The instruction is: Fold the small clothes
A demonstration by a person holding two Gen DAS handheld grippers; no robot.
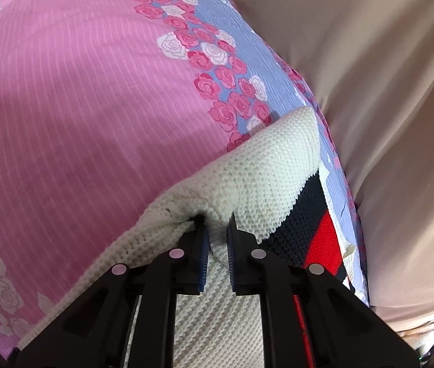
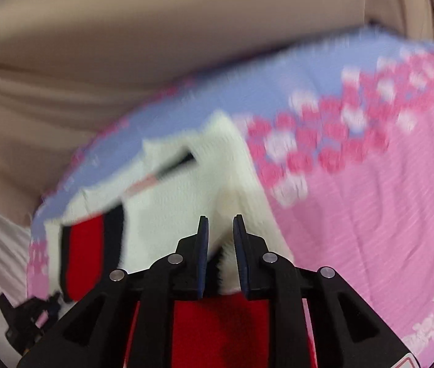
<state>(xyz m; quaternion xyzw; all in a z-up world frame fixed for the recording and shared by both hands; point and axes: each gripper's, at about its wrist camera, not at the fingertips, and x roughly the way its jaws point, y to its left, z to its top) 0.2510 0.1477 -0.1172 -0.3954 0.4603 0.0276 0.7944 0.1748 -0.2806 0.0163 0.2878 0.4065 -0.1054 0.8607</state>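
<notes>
A small cream knitted sweater [image 1: 257,165] with a navy band and a red band [image 1: 324,239] lies on a pink bedsheet [image 1: 79,107] with a rose border. My left gripper [image 1: 217,224] is shut on a fold of the cream knit, which bunches between its blue pads. In the blurred right wrist view the same sweater [image 2: 168,202] shows cream, navy and red parts. My right gripper [image 2: 220,219] is shut on cream knit that fills the gap between its fingers, with red knit [image 2: 217,322] below it. The left gripper's black body [image 2: 29,316] shows at lower left.
The sheet has a lilac strip with pink and white roses [image 1: 211,61] along its edge. Beige cloth [image 1: 370,76] hangs past the bed's edge and fills the top of the right wrist view [image 2: 155,30].
</notes>
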